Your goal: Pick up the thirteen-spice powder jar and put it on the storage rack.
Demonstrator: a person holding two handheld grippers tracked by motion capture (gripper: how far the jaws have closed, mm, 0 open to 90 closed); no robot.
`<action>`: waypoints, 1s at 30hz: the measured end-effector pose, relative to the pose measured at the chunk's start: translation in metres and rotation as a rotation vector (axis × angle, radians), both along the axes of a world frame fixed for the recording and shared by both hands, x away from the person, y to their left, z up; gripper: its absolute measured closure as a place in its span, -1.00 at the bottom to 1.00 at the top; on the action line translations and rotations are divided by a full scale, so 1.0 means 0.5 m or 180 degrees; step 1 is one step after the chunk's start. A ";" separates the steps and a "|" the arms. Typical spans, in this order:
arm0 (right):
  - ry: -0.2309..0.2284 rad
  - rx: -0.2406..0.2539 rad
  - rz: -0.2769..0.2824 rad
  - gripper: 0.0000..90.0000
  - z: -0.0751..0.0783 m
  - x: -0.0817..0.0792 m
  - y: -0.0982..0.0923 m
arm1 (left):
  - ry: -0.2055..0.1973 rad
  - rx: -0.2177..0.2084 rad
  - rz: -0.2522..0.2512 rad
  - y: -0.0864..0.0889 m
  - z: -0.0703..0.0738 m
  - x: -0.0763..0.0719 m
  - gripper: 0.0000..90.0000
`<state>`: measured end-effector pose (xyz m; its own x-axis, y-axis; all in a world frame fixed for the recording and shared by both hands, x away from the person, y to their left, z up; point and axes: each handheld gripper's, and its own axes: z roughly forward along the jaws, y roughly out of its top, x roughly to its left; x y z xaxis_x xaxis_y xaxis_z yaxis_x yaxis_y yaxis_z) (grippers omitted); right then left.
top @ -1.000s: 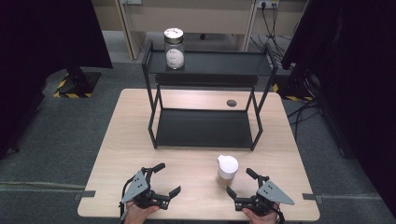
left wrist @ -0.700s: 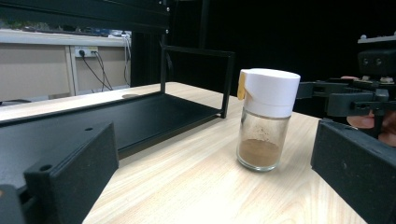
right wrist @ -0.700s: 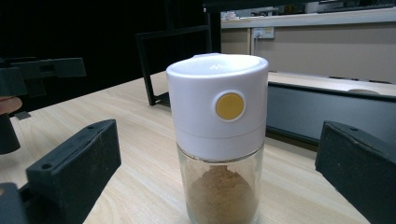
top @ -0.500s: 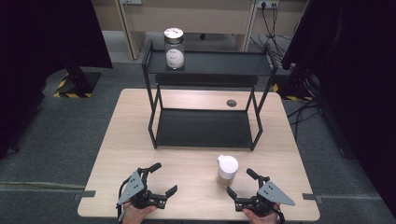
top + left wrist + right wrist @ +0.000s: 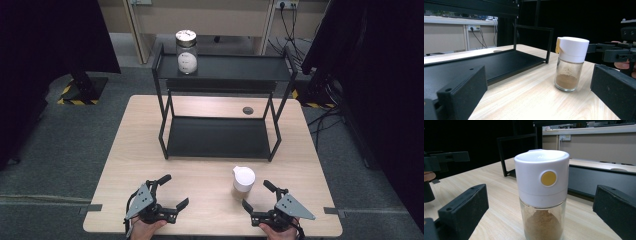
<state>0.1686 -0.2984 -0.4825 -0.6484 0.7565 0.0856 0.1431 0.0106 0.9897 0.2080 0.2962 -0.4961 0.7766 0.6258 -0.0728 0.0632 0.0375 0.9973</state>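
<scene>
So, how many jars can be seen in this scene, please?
2. The spice jar with a white cap stands on the table near the right gripper; the glass jar stands on the rack's top shelf.

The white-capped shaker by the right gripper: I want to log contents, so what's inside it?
Through the glass of the shaker, a brown powder fills the lower part, heaped slightly. The white cap with its yellow button hides whatever sits above the glass.

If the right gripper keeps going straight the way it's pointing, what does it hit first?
Most likely the spice jar: it stands upright on the table, centred between the right gripper's open fingers, just ahead.
</scene>
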 end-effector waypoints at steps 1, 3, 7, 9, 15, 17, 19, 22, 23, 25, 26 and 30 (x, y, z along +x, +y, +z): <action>0.0012 -0.0002 0.0001 -0.99 0.001 0.001 0.002 | 0.0000 -0.0005 0.0013 0.000 -0.001 -0.001 -0.99; 0.0019 -0.0008 -0.0002 -0.99 0.001 0.004 0.007 | 0.0006 -0.0005 0.0024 0.001 -0.002 -0.001 -0.99; 0.0046 -0.0033 -0.0031 -0.99 0.007 0.012 0.021 | 0.0021 0.0003 0.0040 0.001 -0.004 -0.001 -0.99; 0.0056 -0.0037 -0.0041 -0.99 0.008 0.017 0.027 | 0.0031 -0.0004 0.0046 0.002 -0.005 -0.001 -0.99; 0.0132 -0.0132 -0.0088 -0.96 0.015 0.032 0.042 | 0.0058 -0.0009 0.0060 0.003 -0.007 0.000 -0.99; 0.0153 -0.0170 -0.0092 -0.90 0.016 0.036 0.044 | 0.0057 -0.0007 0.0059 0.003 -0.007 0.001 -0.99; 0.0175 -0.0189 -0.0094 -0.86 0.015 0.040 0.044 | 0.0063 -0.0003 0.0058 0.002 -0.007 0.001 -0.99; 0.0178 -0.0233 -0.0092 -0.80 0.018 0.047 0.047 | 0.0071 0.0002 0.0059 0.001 -0.008 0.001 -0.99; 0.0177 -0.0241 -0.0087 -0.79 0.018 0.051 0.049 | 0.0075 0.0002 0.0062 0.001 -0.008 0.001 -0.99; 0.0160 -0.0286 -0.0066 -0.73 0.021 0.057 0.054 | 0.0081 0.0001 0.0066 0.001 -0.009 0.001 -0.99; 0.0159 -0.0302 -0.0060 -0.69 0.022 0.058 0.056 | 0.0083 -0.0002 0.0068 0.001 -0.009 0.002 -0.99; 0.0177 -0.0344 -0.0059 -0.59 0.024 0.066 0.062 | 0.0100 -0.0005 0.0073 0.002 -0.009 0.002 -0.99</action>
<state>0.2014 -0.2674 -0.4705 -0.6306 0.7751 0.0384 0.1988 0.1135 0.9734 0.2092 0.2973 -0.5008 0.7593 0.6433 -0.0978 0.0935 0.0408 0.9948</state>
